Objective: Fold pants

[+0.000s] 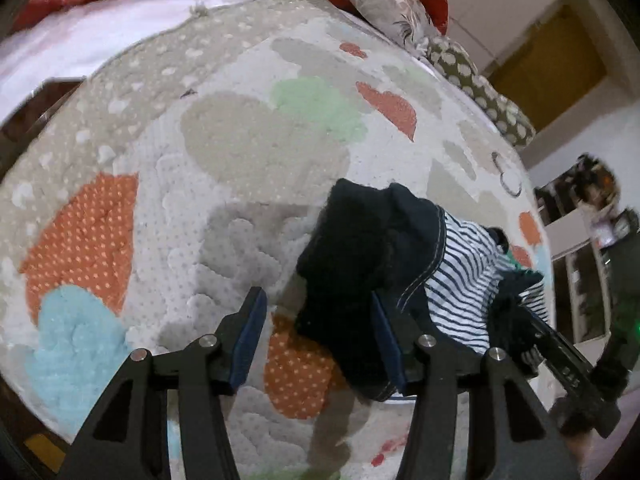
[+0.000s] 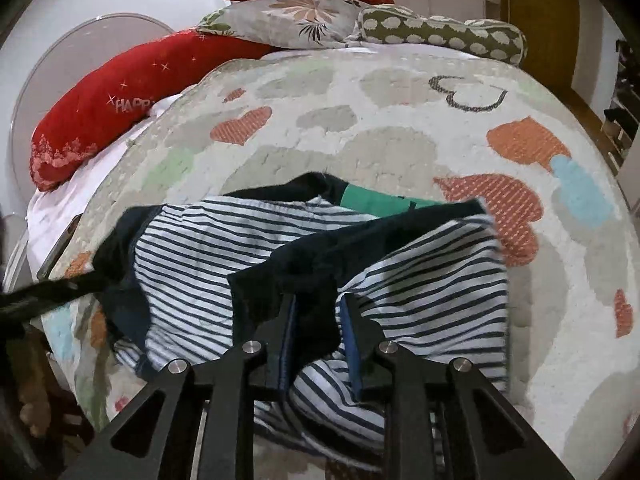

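Note:
The pants are navy with a white-and-navy striped lining and lie crumpled on the quilt, a green piece showing behind them. My right gripper is shut on a dark navy fold of the pants near their front edge. In the left wrist view the pants bunch at the right. My left gripper is open; a navy fold hangs between its fingers against the right pad. The right gripper's black body shows at the far right there.
The bed carries a white quilt with orange, green and blue heart patches. Red pillows, a floral pillow and a dotted olive bolster line the head. The bed's right edge drops to shelves and floor.

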A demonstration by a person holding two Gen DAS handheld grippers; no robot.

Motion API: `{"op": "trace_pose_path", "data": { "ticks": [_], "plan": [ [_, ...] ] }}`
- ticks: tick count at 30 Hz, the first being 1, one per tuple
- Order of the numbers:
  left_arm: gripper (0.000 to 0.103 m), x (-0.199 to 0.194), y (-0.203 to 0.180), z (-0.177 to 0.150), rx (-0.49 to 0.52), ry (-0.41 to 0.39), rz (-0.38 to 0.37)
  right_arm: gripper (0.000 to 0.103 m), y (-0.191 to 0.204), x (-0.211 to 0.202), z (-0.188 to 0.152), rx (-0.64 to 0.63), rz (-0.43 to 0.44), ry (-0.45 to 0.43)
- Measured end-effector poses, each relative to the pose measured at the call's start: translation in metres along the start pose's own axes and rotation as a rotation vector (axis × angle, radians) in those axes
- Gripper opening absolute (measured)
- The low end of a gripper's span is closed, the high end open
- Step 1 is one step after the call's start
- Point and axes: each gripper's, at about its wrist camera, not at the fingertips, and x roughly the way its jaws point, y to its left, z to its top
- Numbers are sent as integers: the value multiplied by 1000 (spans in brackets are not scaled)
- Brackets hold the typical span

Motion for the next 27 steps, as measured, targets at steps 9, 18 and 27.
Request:
{"op": "trace_pose_path", "data": {
  "ticks": [9, 18, 27],
  "plan": [
    [32, -32, 19, -10, 12, -51, -81, 55, 67, -40, 31, -118, 65, -41],
    [37, -57, 65, -33, -76, -80, -97, 71, 177, 48, 59, -240, 104, 219],
    [58, -54, 41, -47, -29, -93, -148, 53, 208, 96, 46, -352, -116, 345]
  ]
}}
